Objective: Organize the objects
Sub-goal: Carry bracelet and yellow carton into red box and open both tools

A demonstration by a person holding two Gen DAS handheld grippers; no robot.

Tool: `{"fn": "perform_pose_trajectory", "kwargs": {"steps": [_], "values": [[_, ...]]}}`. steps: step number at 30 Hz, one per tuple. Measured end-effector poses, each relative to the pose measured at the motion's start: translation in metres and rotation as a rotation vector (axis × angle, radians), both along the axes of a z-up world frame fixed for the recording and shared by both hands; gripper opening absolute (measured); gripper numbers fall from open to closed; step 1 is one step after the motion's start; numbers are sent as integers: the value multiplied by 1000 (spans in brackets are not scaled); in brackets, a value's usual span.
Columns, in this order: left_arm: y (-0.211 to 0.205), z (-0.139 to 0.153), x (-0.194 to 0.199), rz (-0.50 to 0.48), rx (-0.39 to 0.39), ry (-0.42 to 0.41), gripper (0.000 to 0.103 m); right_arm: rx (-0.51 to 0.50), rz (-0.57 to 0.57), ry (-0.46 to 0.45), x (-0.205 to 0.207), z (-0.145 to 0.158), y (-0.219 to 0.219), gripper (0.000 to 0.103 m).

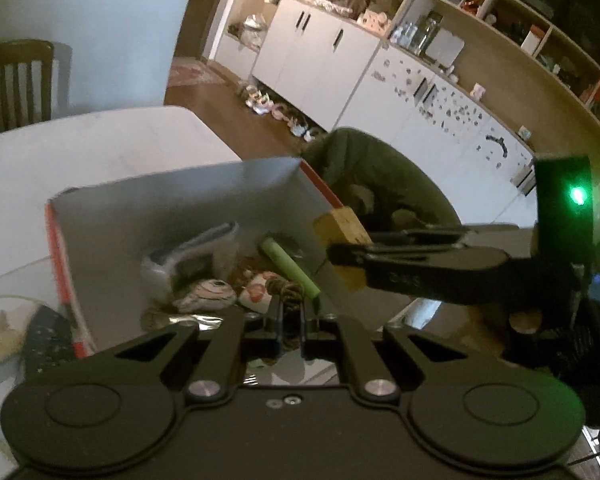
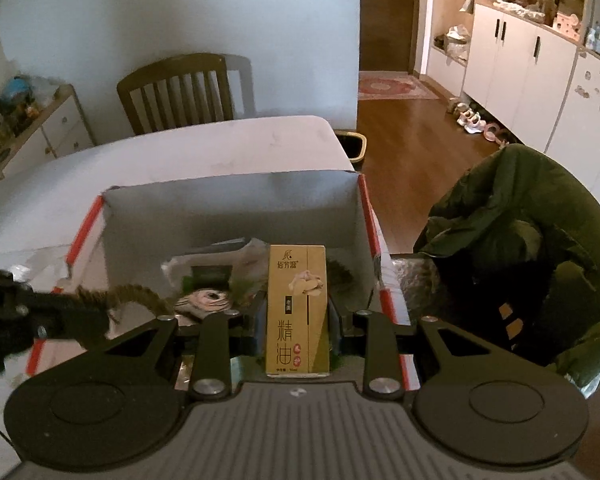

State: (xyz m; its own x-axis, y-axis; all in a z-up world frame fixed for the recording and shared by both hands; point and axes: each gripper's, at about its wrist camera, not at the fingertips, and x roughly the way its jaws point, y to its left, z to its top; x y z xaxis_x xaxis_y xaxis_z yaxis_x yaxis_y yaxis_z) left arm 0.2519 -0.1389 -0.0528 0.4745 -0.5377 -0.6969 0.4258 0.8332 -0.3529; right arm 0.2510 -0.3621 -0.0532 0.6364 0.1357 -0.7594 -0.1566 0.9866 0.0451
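The right gripper [image 2: 298, 316] clamps a tall yellow carton [image 2: 297, 312] printed "精油". It hangs over an open grey cardboard box [image 2: 228, 208] holding a green tube [image 1: 290, 268] and painted pebbles [image 1: 208, 294], while the left gripper [image 1: 290, 314] pinches a brown bristly tuft [image 2: 134, 296].

Open-topped grey cardboard box [image 2: 236, 204], floor crowded with small items; free above. Green jacket [image 2: 512, 232] apparently flanking right wall; white tabletop [image 2: 204, 148] bare beyond.

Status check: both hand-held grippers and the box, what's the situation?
Right hand-held gripper shut on yellow carton, over open box. Left hand-held gripper shut on brown bristly thing, beside it. Box already cluttered; nothing blocking.
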Motion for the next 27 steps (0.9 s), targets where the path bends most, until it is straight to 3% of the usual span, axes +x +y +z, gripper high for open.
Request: {"fn": "perform_pose_trajectory", "kwargs": {"steps": [14,27], "values": [[-26,-43,30,-5,45,117,6,-44,77,65,51,-34,20,29],[-41,-70,48,-28,175,160,6,-83,107,90,63,-50,26,30]]}}
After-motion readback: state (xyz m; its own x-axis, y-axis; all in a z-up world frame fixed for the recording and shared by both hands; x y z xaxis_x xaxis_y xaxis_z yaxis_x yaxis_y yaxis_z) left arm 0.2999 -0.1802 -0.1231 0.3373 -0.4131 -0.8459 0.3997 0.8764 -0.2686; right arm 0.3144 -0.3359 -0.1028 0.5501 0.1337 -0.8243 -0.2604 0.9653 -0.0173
